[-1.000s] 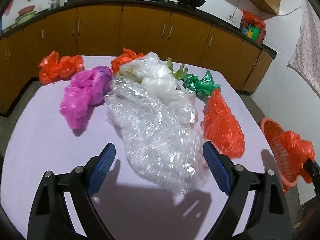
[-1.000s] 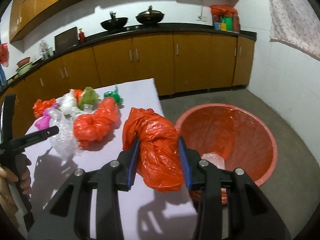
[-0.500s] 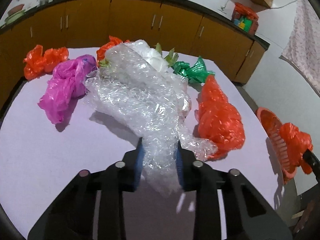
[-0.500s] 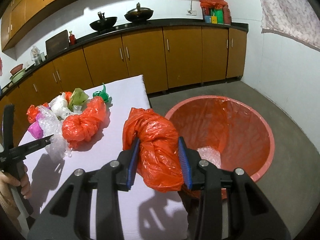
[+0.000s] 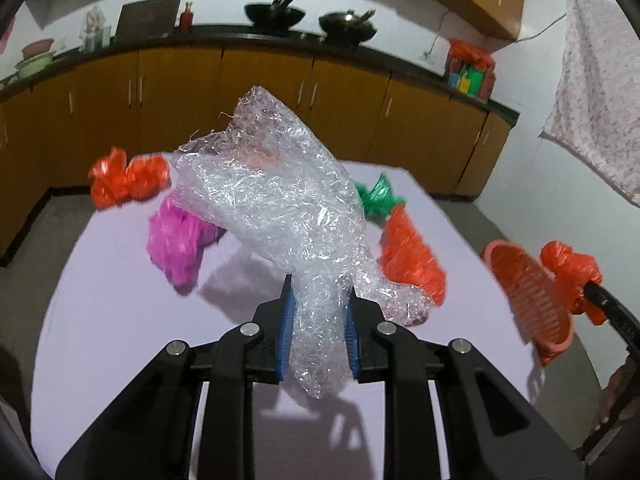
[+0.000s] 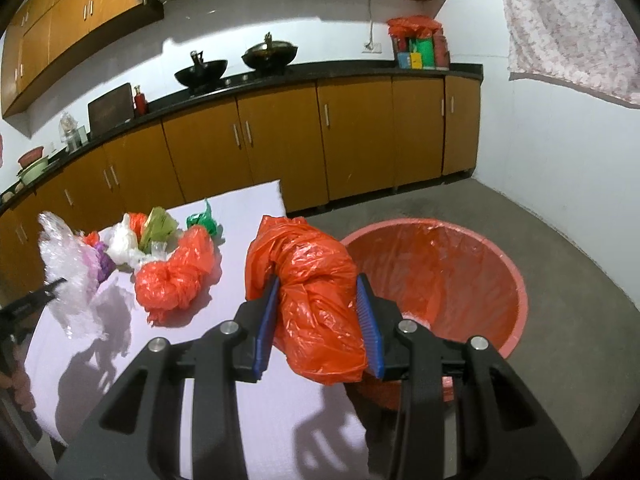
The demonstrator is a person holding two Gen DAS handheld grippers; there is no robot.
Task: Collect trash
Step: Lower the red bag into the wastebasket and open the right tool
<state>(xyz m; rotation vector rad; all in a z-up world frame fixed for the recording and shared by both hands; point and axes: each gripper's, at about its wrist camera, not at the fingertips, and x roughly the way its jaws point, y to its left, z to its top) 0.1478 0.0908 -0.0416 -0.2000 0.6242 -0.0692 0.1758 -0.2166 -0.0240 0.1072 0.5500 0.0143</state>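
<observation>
Clear crinkled plastic wrap [image 5: 280, 208], loose on the surface [image 5: 120, 320] a second ago, now hangs lifted in the left claw [image 5: 318, 336], whose pads have closed tight on its lower end. So a second piece seems ready for the red basket [image 6: 504, 264]. The right claw [image 6: 318, 320] still grips an orange bag [image 6: 316, 280] just beside the basket rim. Blur hides the wrap's far edge; it looks light, floppy and shiny.
</observation>
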